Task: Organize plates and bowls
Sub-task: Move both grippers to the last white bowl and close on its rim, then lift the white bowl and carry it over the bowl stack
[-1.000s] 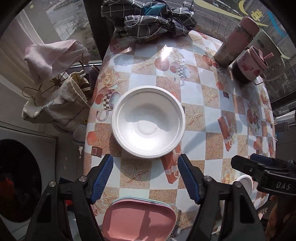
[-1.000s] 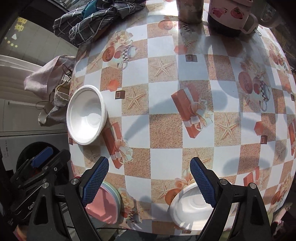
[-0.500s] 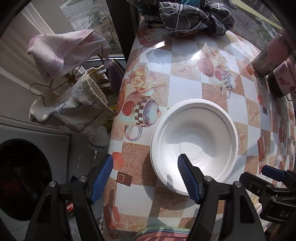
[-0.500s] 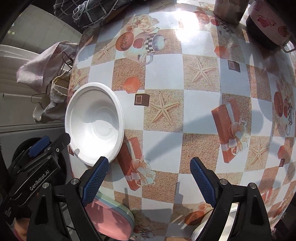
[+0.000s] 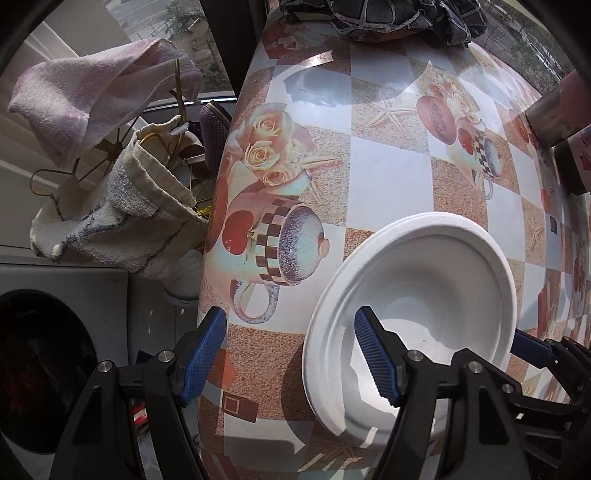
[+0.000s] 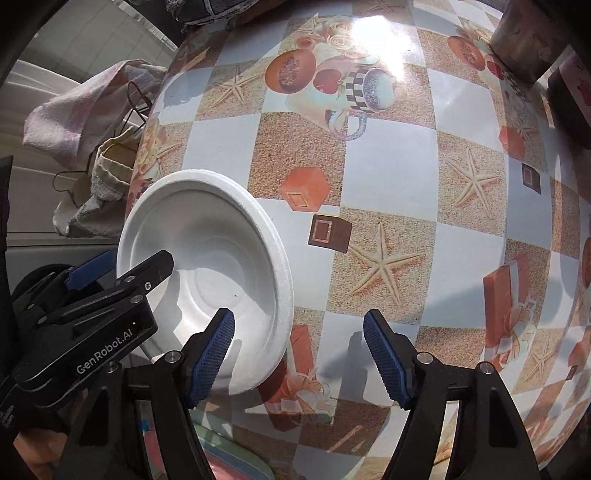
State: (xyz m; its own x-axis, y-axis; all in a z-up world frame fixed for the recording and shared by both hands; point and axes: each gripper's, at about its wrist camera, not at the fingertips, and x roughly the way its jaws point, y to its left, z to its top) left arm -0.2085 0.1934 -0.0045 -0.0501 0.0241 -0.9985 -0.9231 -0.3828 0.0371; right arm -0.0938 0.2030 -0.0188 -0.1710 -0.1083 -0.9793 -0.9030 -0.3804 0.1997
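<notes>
A white foam bowl (image 5: 424,295) stands upright near the table's left edge. My left gripper (image 5: 291,354) is open and straddles the bowl's left rim, one finger over the inside and the other out over the table edge. My right gripper (image 6: 299,356) straddles the opposite rim of the bowl (image 6: 207,258); its jaws are closing, and the pads do not touch the rim. The left gripper (image 6: 125,266) also shows in the right wrist view, low over the bowl's far side. A stack of pink and green plates (image 6: 229,458) peeks out under my right gripper.
The patterned tablecloth (image 6: 388,184) drops off just left of the bowl. Towels on a wire rack (image 5: 110,166) hang beside that edge, above a washing machine (image 5: 37,369). A dark checked cloth (image 5: 388,14) lies at the far edge. A pink tumbler (image 5: 554,110) stands at the right.
Both grippers have come down and closed in on the white bowl from opposite sides. The right jaws have narrowed. The plate stack has slid almost out of view.
</notes>
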